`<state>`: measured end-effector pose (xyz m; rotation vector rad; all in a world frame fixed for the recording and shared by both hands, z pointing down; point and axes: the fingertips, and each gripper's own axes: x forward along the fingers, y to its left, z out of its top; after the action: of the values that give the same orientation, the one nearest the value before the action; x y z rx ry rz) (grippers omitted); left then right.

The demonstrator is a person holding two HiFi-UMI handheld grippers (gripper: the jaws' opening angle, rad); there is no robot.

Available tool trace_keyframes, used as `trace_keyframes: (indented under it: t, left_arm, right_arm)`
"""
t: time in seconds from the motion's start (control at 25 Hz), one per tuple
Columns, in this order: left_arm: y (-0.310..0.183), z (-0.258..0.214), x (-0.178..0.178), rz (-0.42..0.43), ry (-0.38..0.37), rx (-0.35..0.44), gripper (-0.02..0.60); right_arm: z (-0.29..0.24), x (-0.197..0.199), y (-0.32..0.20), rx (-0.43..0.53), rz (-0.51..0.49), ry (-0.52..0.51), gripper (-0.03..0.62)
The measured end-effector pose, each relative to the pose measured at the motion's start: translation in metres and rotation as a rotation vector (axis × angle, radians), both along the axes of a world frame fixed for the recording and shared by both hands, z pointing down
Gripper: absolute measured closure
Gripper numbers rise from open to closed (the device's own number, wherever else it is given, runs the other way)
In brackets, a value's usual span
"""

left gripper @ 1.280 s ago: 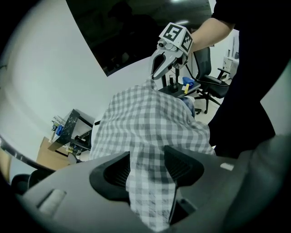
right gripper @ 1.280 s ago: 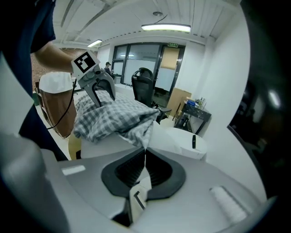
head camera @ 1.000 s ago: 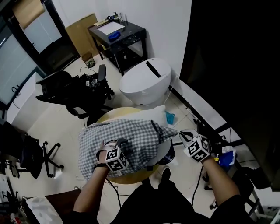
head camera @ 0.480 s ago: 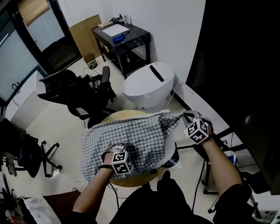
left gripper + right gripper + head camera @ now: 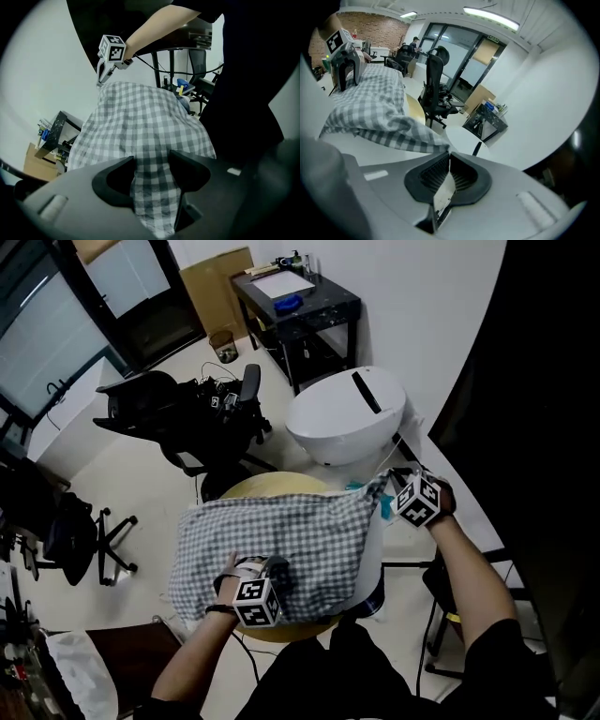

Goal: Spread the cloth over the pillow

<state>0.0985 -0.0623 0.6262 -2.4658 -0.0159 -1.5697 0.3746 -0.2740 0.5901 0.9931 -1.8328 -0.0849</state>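
- We see the checked cloth as a thin woven fabric in grey and white squares, soft and creased. It lies draped over the pillow, covers nearly all of its top and hangs down its near side.
- The pillow is white, plump and smooth. In the head view only its end nearest the right gripper shows bare.
- Under the pillow sits a round worktop of pale wood, its curved rim showing past the pillow's far and near sides.
- The left gripper has dark matte jaws standing wide apart. A thick fold of the checked cloth fills the gap and touches both pads, so we read it as clamped on that fold at the pillow's near edge.
- The right gripper's ribbed black pads are pressed together and pinch the cloth's corner at their tips. It is held just beyond the pillow's end, with the fabric drawn out towards it.
- Only the head view shows us the worktop's round shape. It also shows a glossy white domed unit with a black slot beyond the pillow, and a black desk and an office chair farther off.
- Only the right gripper view shows the pillow's white side bare beneath the lifted cloth edge.
- Only the left gripper view shows the cloth rising as one rounded mound over the pillow, with the person's forearm above it.
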Motion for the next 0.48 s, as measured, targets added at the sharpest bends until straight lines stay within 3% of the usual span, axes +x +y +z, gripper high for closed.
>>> trace_keyframes:
  t: [0.24,0.48]
  left_arm:
    - [-0.001,0.004,0.0,-0.054,-0.021,0.001,0.351]
    - [-0.004,0.009,-0.003,-0.08,-0.054,-0.012,0.35]
  right_arm:
    - [0.059,0.011,-0.029,-0.075,-0.02,0.008,0.583]
    - [0.092,-0.007,-0.04,-0.134,-0.079,-0.013,0.582]
